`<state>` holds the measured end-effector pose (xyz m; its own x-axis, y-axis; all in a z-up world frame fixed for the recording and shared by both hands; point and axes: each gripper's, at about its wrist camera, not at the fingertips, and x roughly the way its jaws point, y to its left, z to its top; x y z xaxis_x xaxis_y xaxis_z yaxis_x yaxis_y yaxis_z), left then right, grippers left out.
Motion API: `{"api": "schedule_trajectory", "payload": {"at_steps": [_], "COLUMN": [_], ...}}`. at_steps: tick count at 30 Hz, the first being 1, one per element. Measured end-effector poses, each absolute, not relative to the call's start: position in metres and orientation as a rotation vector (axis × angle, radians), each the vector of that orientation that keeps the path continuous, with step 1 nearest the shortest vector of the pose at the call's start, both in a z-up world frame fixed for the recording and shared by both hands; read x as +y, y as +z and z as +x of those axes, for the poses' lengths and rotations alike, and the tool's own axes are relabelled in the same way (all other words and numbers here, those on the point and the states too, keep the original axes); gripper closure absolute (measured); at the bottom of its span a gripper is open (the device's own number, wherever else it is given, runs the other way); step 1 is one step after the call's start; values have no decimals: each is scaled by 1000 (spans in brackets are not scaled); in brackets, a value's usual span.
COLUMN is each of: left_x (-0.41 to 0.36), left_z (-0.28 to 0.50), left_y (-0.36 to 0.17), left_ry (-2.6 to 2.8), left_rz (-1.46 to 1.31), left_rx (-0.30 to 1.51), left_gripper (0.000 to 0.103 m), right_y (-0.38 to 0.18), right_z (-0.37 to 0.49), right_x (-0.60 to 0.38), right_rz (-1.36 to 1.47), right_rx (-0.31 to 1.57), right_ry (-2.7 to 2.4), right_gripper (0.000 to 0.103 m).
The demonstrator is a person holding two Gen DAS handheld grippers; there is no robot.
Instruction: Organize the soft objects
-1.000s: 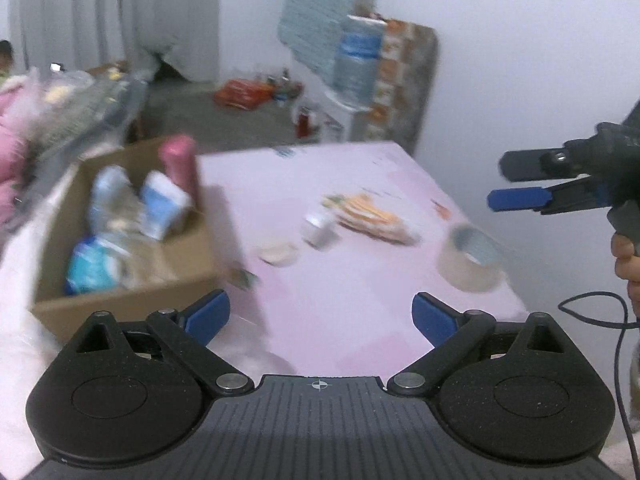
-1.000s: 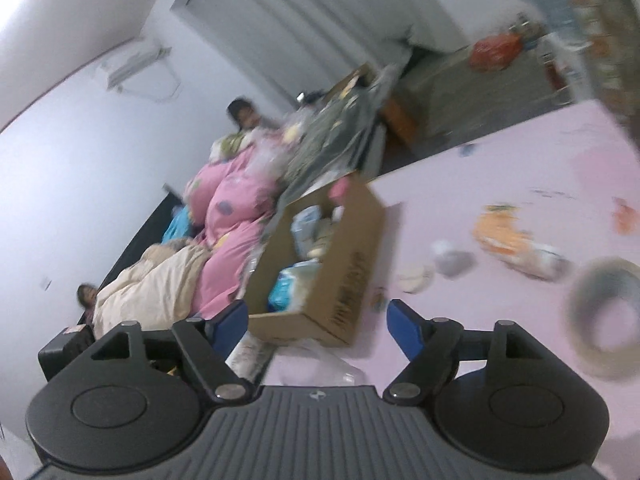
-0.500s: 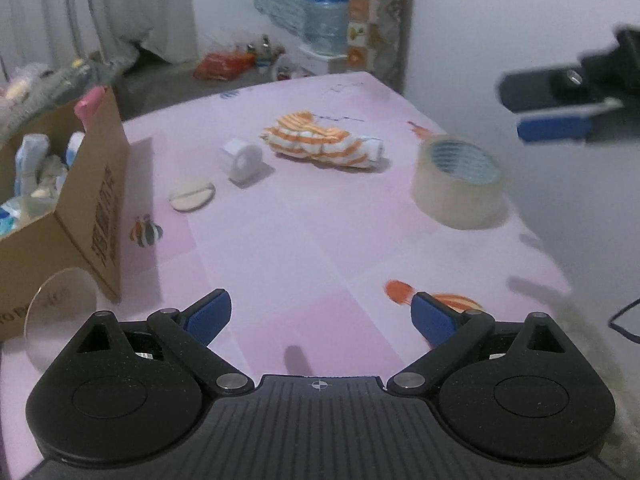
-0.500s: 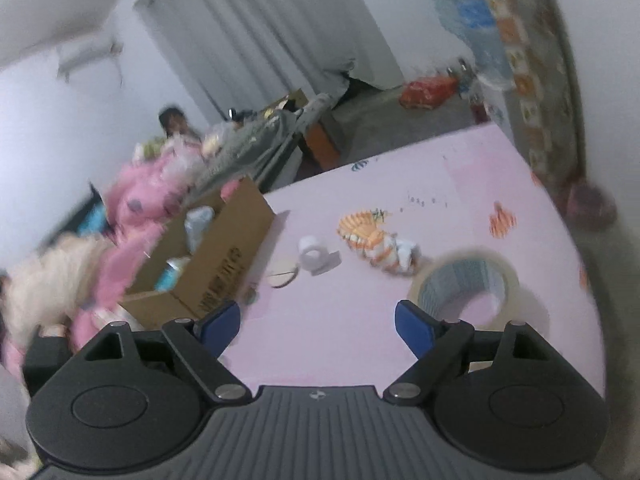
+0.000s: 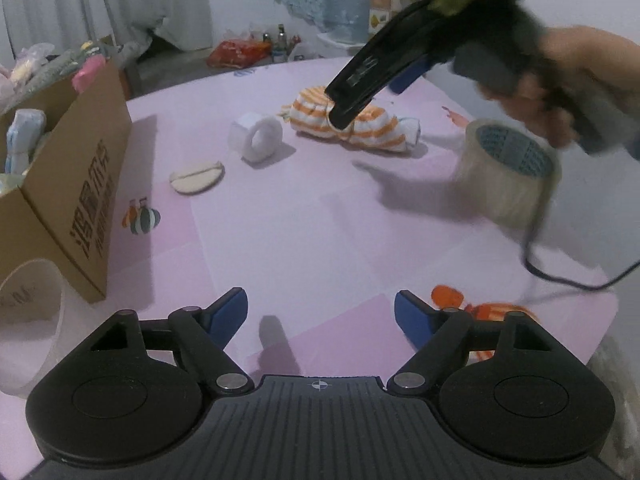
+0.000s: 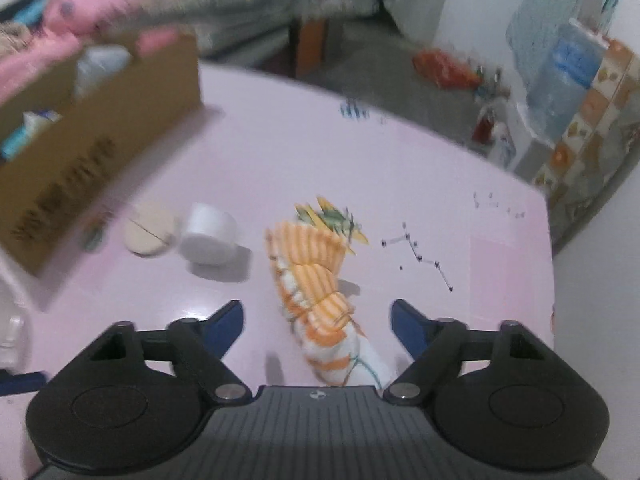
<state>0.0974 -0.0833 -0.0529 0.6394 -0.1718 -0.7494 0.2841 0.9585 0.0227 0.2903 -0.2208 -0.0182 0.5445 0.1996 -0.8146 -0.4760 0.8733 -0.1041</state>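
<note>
The worktop (image 5: 320, 216) is pale pink, printed with small motifs: an orange striped figure at the near right edge and a striped orange, grey and white figure near the box. The rolled cloth (image 6: 316, 296) carries orange and white stripes, with a plain white end. The cardboard box (image 5: 80, 184) on the left is brown with dark printed characters on its side. The small roll (image 5: 256, 138) is white; the flat round pad (image 5: 196, 176) is cream. The large tape roll (image 5: 508, 172) on the right is translucent beige around a grey-blue core. Each hand-held gripper, left (image 5: 320, 316) and right (image 6: 316, 320), has a black body with blue finger pads.
</note>
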Motion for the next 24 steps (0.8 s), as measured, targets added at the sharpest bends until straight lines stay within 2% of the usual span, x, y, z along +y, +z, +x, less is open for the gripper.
{"api": "schedule_trajectory", "payload": {"at_steps": [1, 3, 6, 16, 24], "left_x": [-83, -80, -75, -53, -34], "left_z": [97, 94, 90, 70, 62], "left_y": [-54, -56, -56, -45, -43], "left_ry": [-266, -275, -287, -370, -406], "left_rz": [146, 148, 136, 54, -43], "left_rx": [842, 847, 856, 884, 913], "left_gripper": [22, 22, 22, 13, 11], "right_y": [-23, -35, -35, -36, -54], "right_z": [296, 305, 302, 255, 216], "right_x": [-218, -216, -218, -217, -217], "right_rz": [-340, -343, -316, 22, 337], "right_rx": [934, 986, 1011, 1275, 1414], "right_ry": [407, 395, 394, 516, 532], "right_gripper": [28, 43, 51, 52, 52]}}
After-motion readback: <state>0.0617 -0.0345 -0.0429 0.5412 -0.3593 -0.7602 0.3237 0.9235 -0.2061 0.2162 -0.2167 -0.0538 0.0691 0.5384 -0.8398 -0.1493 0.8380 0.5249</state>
